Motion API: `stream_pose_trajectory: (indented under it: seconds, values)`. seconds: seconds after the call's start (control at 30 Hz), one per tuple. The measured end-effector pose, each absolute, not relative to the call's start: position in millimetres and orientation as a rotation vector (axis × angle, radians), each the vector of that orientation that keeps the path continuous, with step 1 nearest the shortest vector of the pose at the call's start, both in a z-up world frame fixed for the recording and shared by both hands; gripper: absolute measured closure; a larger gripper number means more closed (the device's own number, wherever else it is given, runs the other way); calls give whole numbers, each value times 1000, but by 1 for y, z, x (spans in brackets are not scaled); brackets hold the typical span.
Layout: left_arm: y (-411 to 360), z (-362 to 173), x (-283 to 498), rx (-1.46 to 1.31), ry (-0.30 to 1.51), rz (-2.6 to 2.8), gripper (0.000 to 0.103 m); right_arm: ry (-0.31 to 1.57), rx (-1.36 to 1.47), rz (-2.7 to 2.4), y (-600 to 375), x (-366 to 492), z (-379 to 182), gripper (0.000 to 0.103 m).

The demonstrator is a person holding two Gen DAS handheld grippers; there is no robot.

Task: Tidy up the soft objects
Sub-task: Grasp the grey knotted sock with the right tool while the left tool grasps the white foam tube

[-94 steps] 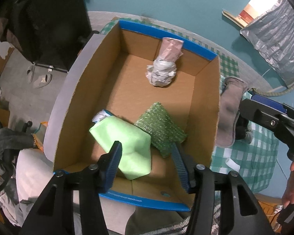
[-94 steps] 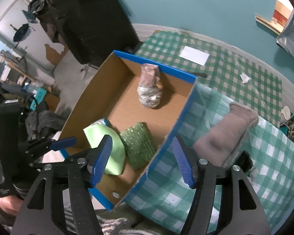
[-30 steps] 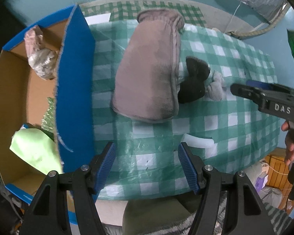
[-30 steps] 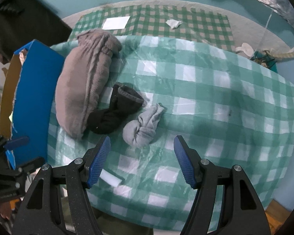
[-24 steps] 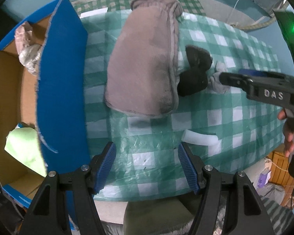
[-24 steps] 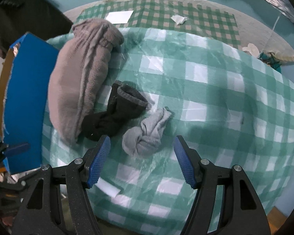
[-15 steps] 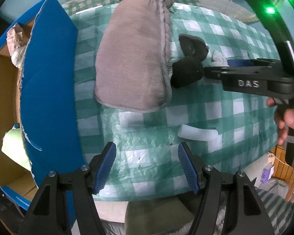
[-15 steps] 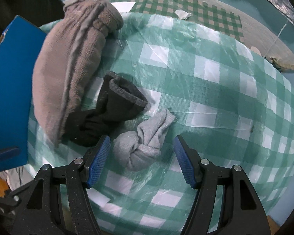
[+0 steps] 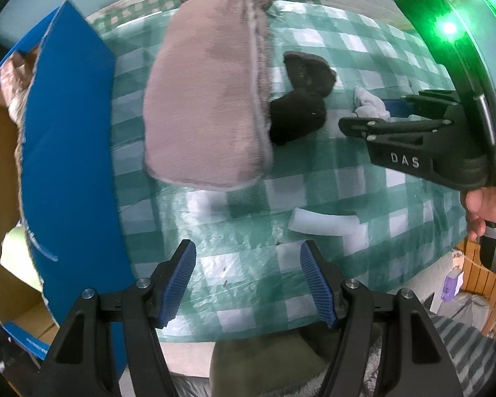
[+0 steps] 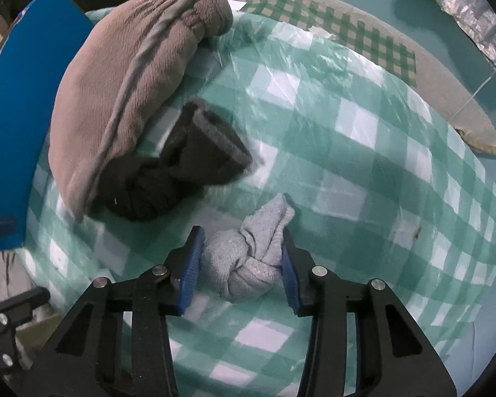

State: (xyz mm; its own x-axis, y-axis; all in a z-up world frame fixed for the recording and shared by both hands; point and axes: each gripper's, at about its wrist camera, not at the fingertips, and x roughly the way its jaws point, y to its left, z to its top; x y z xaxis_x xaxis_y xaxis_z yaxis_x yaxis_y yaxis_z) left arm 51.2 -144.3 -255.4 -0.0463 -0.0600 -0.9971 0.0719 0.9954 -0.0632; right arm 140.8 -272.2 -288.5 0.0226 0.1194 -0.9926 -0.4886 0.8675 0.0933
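A knotted grey sock lies on the green checked tablecloth. My right gripper points down over it, and its jaws are closing with both blue pads against the knot. A knotted black sock lies just beyond, against a long brown plush pouch. In the left wrist view the pouch, black sock and grey sock lie ahead. My left gripper hangs open over bare cloth with nothing between its pads.
A cardboard box with a blue outer wall stands at the left table edge, with a light green cloth inside. A white foam strip lies near the left gripper. A person's hand holds the right gripper's handle.
The right gripper came down over the grey sock and its jaws narrowed from wide apart onto the knot. The left gripper drifted slightly lower over the cloth, still open.
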Motion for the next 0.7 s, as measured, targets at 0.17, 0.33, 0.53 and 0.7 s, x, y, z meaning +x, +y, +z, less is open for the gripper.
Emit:
stream_pose_trajectory:
  seconds: [0.17, 0.33, 0.53, 0.7]
  values:
    - [-164, -262, 49, 55, 1608, -166, 36, 1486, -273, 473, -287, 129, -284, 61]
    - [-189, -271, 43, 126, 1603, -244, 28, 1499, -216, 450, -306, 119, -280, 61]
    - [-218, -284, 39, 248, 1590, -330, 28, 1506, -158, 414, -327, 106, -277, 61]
    - [-233, -298, 42, 267, 1608, -350, 28, 1514, -101, 370, -342, 95, -276, 61]
